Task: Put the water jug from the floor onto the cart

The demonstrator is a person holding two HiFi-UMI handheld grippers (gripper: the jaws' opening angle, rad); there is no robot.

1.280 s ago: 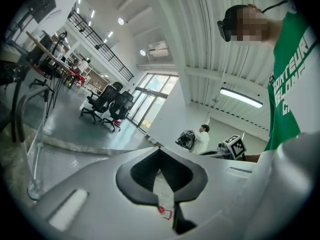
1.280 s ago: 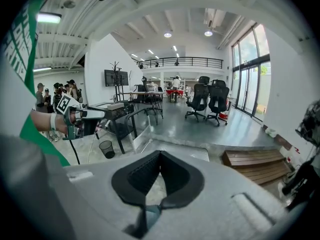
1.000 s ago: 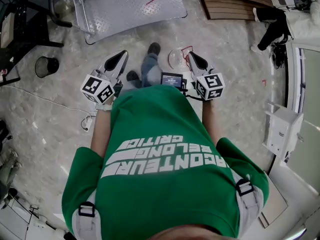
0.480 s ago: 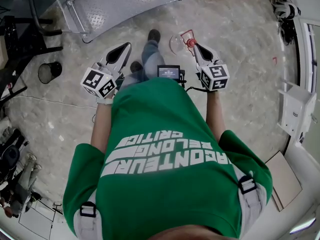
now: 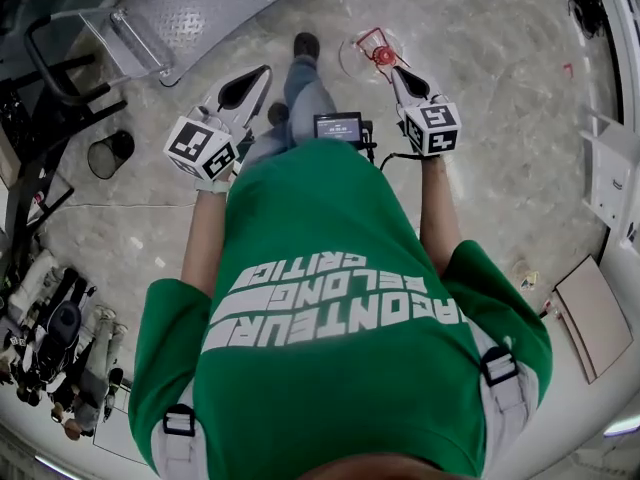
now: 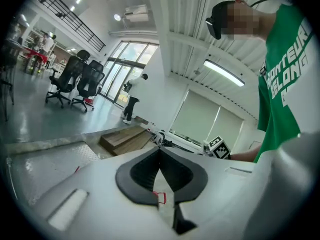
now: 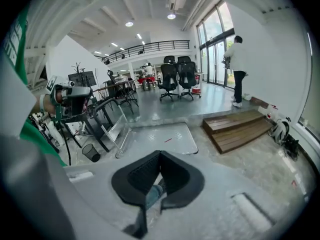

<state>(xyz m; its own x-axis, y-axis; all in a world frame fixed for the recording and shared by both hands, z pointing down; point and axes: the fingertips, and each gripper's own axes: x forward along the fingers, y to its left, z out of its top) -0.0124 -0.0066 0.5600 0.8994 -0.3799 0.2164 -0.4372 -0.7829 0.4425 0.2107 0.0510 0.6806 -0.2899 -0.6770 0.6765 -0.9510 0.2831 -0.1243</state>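
Observation:
The water jug (image 5: 368, 56) is clear with a red cap and red handle and stands on the stone floor. My right gripper (image 5: 396, 70) hangs just beside its cap with the jaws shut and nothing held; in the right gripper view (image 7: 160, 154) only a jeans leg shows through the gap. My left gripper (image 5: 263, 71) is off to the left over the person's legs, shut and empty (image 6: 160, 150). The cart (image 5: 195, 8), a flat diamond-plate platform with a tube handle, lies at the upper left. It also lies ahead in the right gripper view, cart (image 7: 165, 138).
A black bin (image 5: 110, 153) and a dark metal frame (image 5: 40, 98) stand left of the cart. Wooden steps (image 7: 240, 129) lie to the right, with a person (image 7: 237, 69) and office chairs (image 7: 177, 79) beyond. A white box (image 5: 612, 178) sits at the right wall.
The person has stepped forward. The jug has come up next to the right gripper's tip, the cart has slid toward the upper left, and both grippers have reached further forward.

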